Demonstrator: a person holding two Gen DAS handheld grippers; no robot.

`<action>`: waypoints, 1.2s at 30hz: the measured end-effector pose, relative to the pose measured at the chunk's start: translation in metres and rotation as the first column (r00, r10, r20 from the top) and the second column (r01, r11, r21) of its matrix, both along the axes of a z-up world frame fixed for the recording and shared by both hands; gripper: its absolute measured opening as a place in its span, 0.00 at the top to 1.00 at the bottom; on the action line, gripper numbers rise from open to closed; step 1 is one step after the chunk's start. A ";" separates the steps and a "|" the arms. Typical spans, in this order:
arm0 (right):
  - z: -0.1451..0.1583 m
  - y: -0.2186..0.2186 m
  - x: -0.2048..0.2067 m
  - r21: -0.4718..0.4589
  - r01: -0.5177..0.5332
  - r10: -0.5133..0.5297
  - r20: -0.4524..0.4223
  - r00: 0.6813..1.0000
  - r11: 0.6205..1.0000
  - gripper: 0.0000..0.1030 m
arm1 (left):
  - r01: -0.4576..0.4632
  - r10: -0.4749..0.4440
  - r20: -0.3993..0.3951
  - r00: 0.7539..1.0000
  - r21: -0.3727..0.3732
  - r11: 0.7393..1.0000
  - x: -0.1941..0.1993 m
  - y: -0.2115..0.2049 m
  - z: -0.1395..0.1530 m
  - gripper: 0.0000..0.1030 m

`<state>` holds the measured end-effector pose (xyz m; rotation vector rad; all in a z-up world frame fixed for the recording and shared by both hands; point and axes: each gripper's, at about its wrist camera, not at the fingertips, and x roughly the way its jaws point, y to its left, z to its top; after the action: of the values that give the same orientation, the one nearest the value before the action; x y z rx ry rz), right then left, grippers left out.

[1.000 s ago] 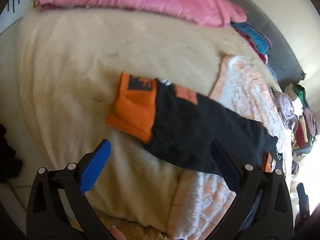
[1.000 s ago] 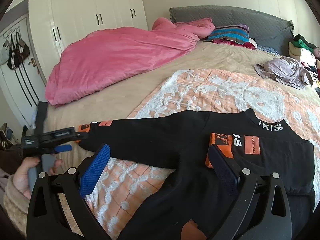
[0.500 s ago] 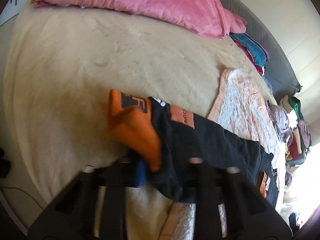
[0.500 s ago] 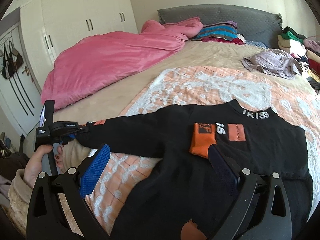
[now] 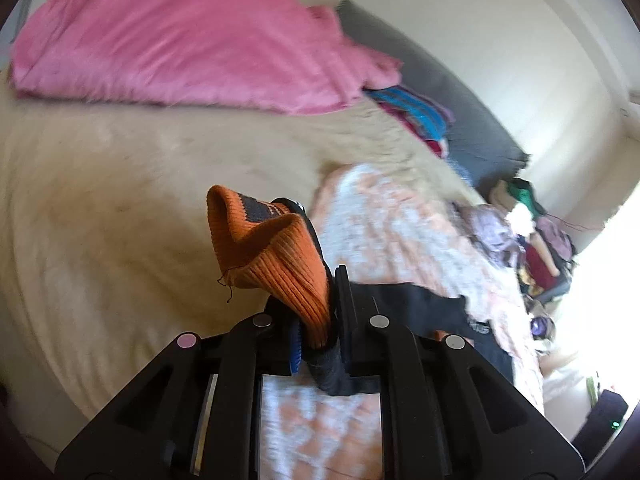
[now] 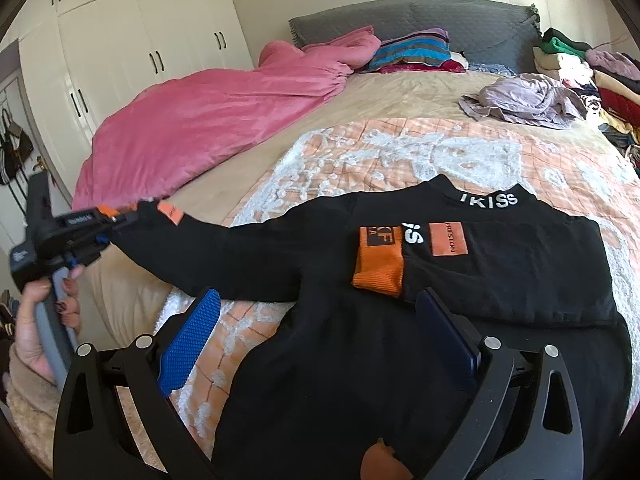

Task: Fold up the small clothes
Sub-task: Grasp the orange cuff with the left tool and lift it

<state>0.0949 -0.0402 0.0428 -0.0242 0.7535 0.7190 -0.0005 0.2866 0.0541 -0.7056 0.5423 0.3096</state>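
A black sweater (image 6: 460, 288) with orange cuffs lies on the peach-and-white blanket (image 6: 400, 152) on the bed. Its right sleeve is folded across the chest, with the orange cuff (image 6: 378, 266) on top. My left gripper (image 5: 320, 316) is shut on the orange cuff (image 5: 276, 264) of the left sleeve (image 6: 224, 252) and holds it lifted off the bed. It shows in the right wrist view (image 6: 108, 226), at the left, sleeve stretched out. My right gripper (image 6: 320, 336) is open and empty above the sweater's lower body.
A pink duvet (image 6: 208, 120) lies across the left of the beige bedspread (image 5: 100, 200). A lilac garment (image 6: 524, 100) and piles of clothes (image 6: 580, 64) sit at the right. Striped folded items (image 6: 416, 50) lie by the grey headboard (image 6: 440, 20). White wardrobes (image 6: 132, 52) stand left.
My left gripper went from open above the left sleeve cuff to shut on it, and has lifted it off the bed. The right gripper has drawn back slightly and stays open.
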 end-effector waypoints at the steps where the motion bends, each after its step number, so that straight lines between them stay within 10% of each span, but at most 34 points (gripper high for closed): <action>1: 0.000 -0.001 0.000 0.001 0.002 -0.002 0.001 1.000 1.000 0.05 | 0.019 -0.019 0.010 1.000 0.007 1.000 0.002 -0.005 0.005 0.94; 36: -0.002 -0.128 0.018 0.018 0.339 -0.338 -0.027 0.941 0.941 0.05 | 0.434 -0.442 0.087 0.893 0.091 0.896 0.099 -0.145 0.059 0.95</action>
<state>0.1129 -0.1680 0.0408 0.1321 0.7481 0.3989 0.0983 0.1417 0.1126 -0.5097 0.5709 -0.1325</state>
